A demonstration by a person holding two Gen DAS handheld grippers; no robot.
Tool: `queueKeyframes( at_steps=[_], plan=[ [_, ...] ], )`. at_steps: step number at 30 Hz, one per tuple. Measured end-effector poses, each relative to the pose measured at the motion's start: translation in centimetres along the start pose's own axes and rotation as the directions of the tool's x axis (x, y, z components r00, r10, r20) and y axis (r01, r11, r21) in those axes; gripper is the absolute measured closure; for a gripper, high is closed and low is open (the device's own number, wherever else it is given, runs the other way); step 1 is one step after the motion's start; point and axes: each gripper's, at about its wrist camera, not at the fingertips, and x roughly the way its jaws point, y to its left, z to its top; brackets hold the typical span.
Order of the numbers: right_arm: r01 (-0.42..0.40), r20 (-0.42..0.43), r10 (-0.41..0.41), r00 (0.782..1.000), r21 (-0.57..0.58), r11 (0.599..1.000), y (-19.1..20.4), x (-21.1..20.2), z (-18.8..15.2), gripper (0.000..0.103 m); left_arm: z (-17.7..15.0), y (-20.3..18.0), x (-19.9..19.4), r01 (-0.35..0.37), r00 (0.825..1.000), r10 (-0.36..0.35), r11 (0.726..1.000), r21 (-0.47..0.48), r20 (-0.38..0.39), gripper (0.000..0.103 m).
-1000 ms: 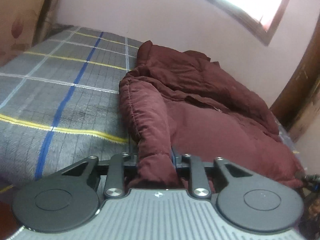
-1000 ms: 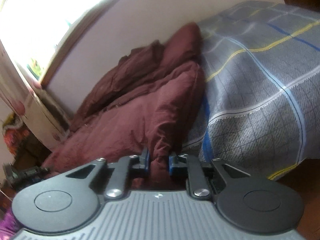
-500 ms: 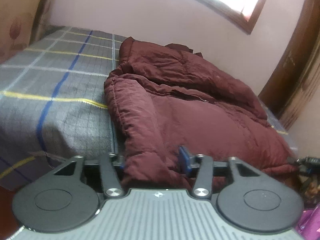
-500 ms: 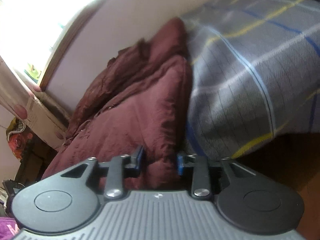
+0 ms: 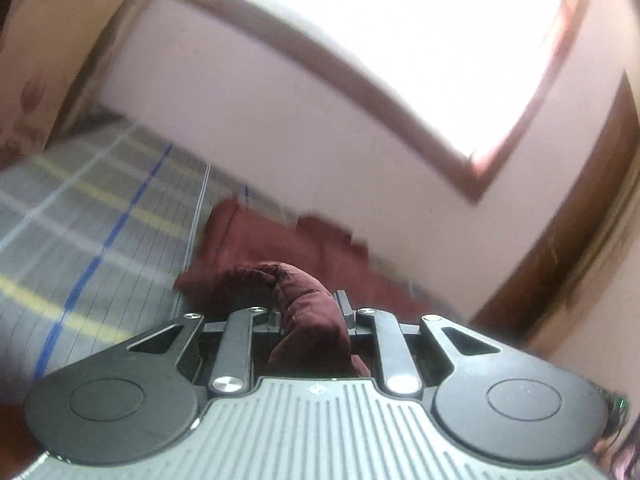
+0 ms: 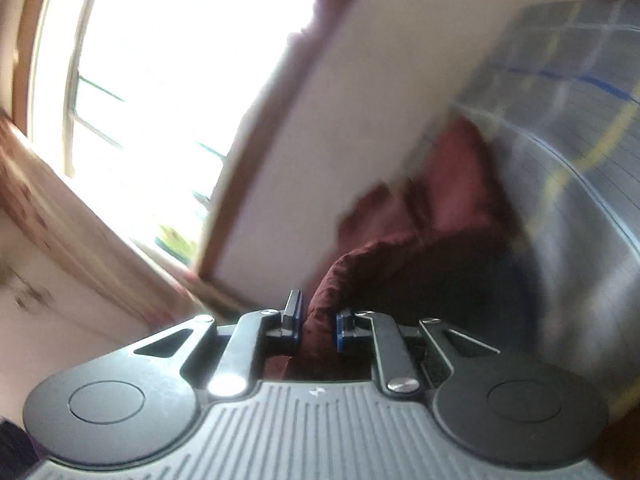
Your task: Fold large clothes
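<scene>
My left hand-held gripper (image 5: 310,316) and right hand-held gripper (image 6: 316,326) each clench the jacket (image 5: 308,320) hem above the bed (image 5: 100,208); folding looks barely begun.

We see one garment, a puffy maroon jacket (image 5: 308,312), quilted and thick, with a soft sheen on its fabric. A bunched fold of it rises in a rounded hump and is clamped on both sides, so that this part is lifted clear while the rest trails down behind it onto the grey checked bedcover (image 5: 92,216) near the wall. In the right wrist view the same jacket (image 6: 404,264) shows a second raised, rolled edge, also pinched, with darker folds sagging behind it and a paler, blurred part lying further back. The far part is too smeared for us to make out sleeves or collar.
</scene>
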Motion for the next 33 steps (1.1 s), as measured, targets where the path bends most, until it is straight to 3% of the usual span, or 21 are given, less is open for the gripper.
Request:
queueKeyframes(
  at_steps=[3,7,12,15,16,17,18,19,20,21,24,25,26,27,28,29,31,33],
  plan=[
    [-0.017,0.053,0.013,0.999,0.078,0.997,-0.8,2.4,3.2,0.088,2.9,-0.6,3.1,-0.013,0.998,0.015,0.999,-0.04,0.054,0.082],
    [0.042,0.091,-0.058,0.994,0.169,0.985,-3.6,6.7,7.3,0.087,5.9,-1.4,9.0,-0.048,0.995,0.048,0.999,-0.009,0.085,0.081],
    [0.171,0.063,-0.189,0.98,0.227,0.959,-7.3,13.4,11.0,0.084,7.1,-1.6,16.9,-0.147,0.988,0.144,0.987,0.06,0.061,0.075],
    [0.233,0.025,-0.246,0.969,0.24,0.942,-9.5,16.3,11.9,0.079,7.0,-0.6,19.9,-0.173,0.985,0.173,0.984,0.03,0.023,0.065],
    [0.258,0.015,-0.269,0.963,0.239,0.936,-9.6,16.9,12.0,0.074,7.0,-0.2,20.3,-0.178,0.984,0.178,0.984,0.005,0.013,0.054],
    [0.259,0.013,-0.269,0.963,0.222,0.94,-9.1,17.1,11.7,0.07,6.9,0.0,20.4,-0.175,0.984,0.175,0.984,-0.001,0.021,0.038],
    [0.248,0.027,-0.258,0.966,0.19,0.95,-8.6,17.0,11.6,0.061,6.8,-0.2,20.1,-0.18,0.982,0.179,0.984,0.014,0.056,0.029],
    [0.232,0.058,-0.243,0.968,0.155,0.96,-7.8,16.5,11.2,0.048,6.6,-0.4,19.5,-0.196,0.976,0.192,0.98,0.037,0.098,0.012],
    [0.219,0.097,-0.231,0.968,0.12,0.968,-7.0,15.8,10.7,0.038,6.5,-1.0,18.8,-0.214,0.968,0.201,0.974,0.072,0.148,0.002],
    [0.208,0.14,-0.217,0.966,0.082,0.975,-6.3,15.1,10.5,0.022,6.3,-1.7,18.2,-0.22,0.963,0.198,0.97,0.107,0.185,0.002],
    [0.183,0.175,-0.171,0.97,-0.058,0.981,-3.4,14.0,10.0,0.022,5.8,-4.9,16.9,-0.194,0.969,0.145,0.95,0.245,0.202,0.005],
    [0.195,0.153,-0.172,0.973,-0.15,0.969,-2.0,14.3,9.5,0.025,5.5,-6.1,16.9,-0.177,0.974,0.123,0.937,0.302,0.189,0.014],
    [0.218,0.13,-0.189,0.973,-0.269,0.938,-0.3,14.9,8.8,0.038,5.1,-7.5,17.3,-0.15,0.982,0.095,0.918,0.367,0.165,0.03],
    [0.253,0.103,-0.232,0.967,-0.415,0.874,1.6,16.1,7.6,0.054,4.5,-9.1,18.0,-0.124,0.989,0.076,0.893,0.433,0.127,0.039],
    [0.284,0.076,-0.292,0.953,-0.556,0.781,3.4,17.8,6.1,0.069,3.9,-10.6,18.8,-0.098,0.994,0.063,0.871,0.481,0.088,0.058],
    [0.287,0.055,-0.329,0.943,-0.638,0.714,4.6,19.3,4.7,0.076,3.1,-12.0,19.9,-0.061,0.998,0.048,0.847,0.528,0.04,0.064],
    [0.257,0.011,-0.389,0.921,-0.766,0.589,6.1,22.6,2.2,0.088,1.8,-14.4,22.4,-0.006,0.999,0.031,0.786,0.618,-0.029,0.064],
    [0.237,0.021,-0.438,0.899,-0.864,0.444,6.8,25.9,0.1,0.09,0.5,-16.1,24.9,-0.011,0.999,0.045,0.692,0.722,-0.028,0.066]
  ],
)
